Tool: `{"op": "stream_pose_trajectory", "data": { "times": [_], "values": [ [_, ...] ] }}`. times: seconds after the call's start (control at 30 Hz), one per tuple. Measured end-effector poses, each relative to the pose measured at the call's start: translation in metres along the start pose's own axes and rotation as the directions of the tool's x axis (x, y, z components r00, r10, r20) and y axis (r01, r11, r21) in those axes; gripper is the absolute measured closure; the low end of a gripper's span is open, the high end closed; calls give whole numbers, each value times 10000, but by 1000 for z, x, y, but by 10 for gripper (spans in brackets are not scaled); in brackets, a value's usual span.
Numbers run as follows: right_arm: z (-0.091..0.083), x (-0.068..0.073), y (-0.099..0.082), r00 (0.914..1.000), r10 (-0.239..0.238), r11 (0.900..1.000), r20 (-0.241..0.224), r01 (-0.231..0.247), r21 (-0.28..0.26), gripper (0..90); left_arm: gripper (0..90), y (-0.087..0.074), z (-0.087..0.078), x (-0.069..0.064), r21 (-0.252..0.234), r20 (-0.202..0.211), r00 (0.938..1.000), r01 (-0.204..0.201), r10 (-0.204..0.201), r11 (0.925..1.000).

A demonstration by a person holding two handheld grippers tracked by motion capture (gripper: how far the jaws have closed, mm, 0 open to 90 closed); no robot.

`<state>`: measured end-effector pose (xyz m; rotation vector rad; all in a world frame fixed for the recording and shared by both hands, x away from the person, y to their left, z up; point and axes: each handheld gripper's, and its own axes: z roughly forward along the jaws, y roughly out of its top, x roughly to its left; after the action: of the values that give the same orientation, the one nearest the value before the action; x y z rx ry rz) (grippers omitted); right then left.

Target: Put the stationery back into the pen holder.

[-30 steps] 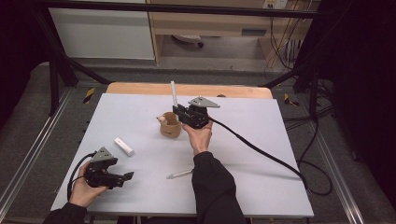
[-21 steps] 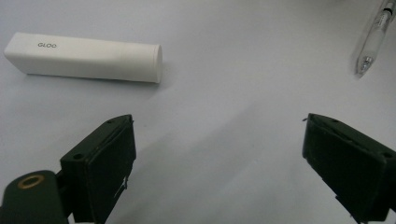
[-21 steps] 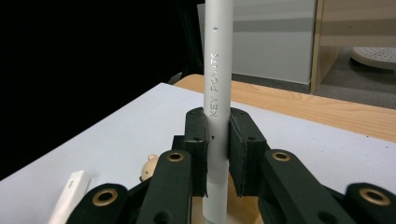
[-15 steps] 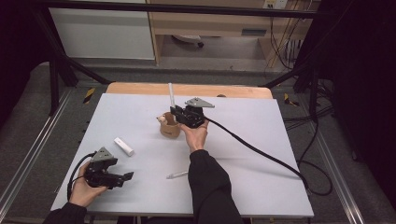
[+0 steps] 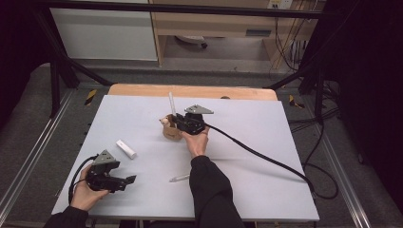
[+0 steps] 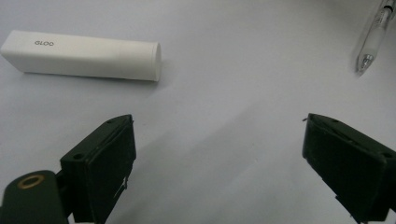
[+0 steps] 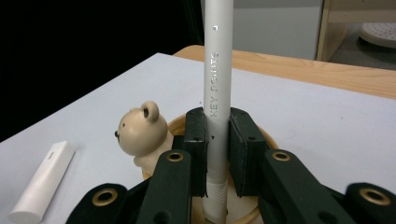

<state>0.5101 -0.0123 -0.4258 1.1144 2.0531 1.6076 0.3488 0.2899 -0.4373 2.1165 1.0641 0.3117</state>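
- My right claw [image 7: 217,154] is pinching a white pen [image 7: 217,93]. The pads squeeze it from both sides.
- The pen stands straight up and down. Its long way runs from top to bottom in the right gripper view.
- Right under it sits a little tan cup [image 5: 172,132] with a bear [image 7: 139,130] on its rim. In the high view the cup is near the middle of the frame, a bit above center.
- The low tip of the pen is already down inside the cup's round mouth, I think. The cup lies straight below my claw, so the next move should go down, not sideways.
- I should keep the pen upright. If it tips, it could bump the bear or knock the cup over.
- My left claw [image 5: 130,179] rests at the lower left of the high view. Its jaws are spread wide with nothing between them.
- A white glue stick [image 6: 81,55] lies flat on the counter [image 5: 266,142], near my left claw. A clear pen [image 5: 179,178] lies flat too, near the lower middle of the high view.
- My right hand is much nearer the cup than my left hand.
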Motion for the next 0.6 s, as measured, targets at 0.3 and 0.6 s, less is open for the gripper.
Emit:
{"op": "stream_pose_trajectory", "data": {
  "times": [0.3,0.6],
  "values": [
    [2,1,-6,9998,-198,9997,59,197,153,784,95,0,0,0,0,15,10000,-7,7,10000],
    [-4,3,0,9990,-417,9988,189,412,269,680,95,0,0,0,26,12,10000,-34,34,10000]
  ]
}}
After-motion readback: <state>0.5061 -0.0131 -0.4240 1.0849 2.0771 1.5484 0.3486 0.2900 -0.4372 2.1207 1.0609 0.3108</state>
